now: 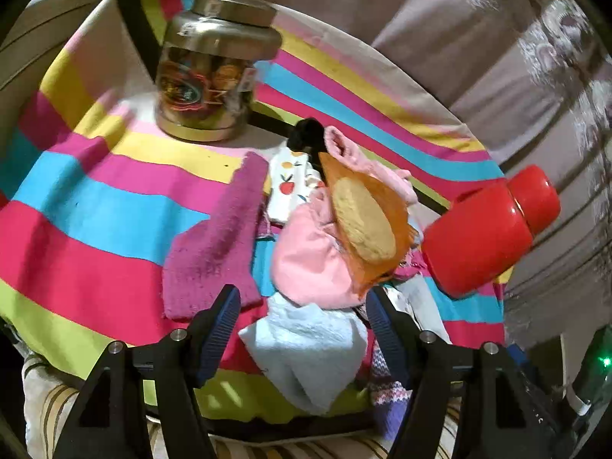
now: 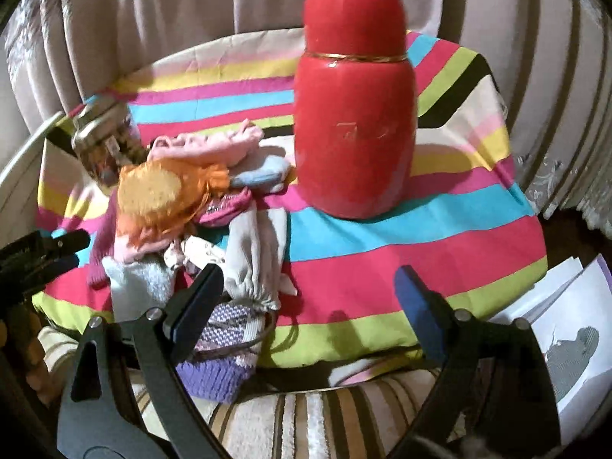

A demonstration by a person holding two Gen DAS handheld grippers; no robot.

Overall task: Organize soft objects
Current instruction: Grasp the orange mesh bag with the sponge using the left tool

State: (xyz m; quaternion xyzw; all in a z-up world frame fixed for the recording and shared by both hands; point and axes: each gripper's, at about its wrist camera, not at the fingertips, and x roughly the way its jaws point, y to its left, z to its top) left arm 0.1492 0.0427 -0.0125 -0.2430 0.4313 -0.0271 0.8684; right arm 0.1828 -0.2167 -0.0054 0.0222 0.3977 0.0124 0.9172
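Observation:
A heap of soft things lies on a striped cloth (image 1: 95,206): a magenta sock (image 1: 214,244), a pink garment (image 1: 310,264), an orange piece with a tan patch (image 1: 367,222), a fruit-print white sock (image 1: 287,187) and a pale blue sock (image 1: 306,348). My left gripper (image 1: 302,306) is open and low over the heap's near edge, with the pale blue sock lying loose between its fingers. My right gripper (image 2: 310,287) is open over bare striped cloth (image 2: 420,229). Its left finger is beside a grey sock (image 2: 256,260) and a purple knit piece (image 2: 225,359).
A red jar (image 2: 352,122) stands upright right of the heap. A glass jar with a metal lid (image 1: 214,76) stands at the back left. Curtains hang behind. Papers (image 2: 566,325) lie off the right edge. A striped cushion (image 2: 306,413) shows below the cloth.

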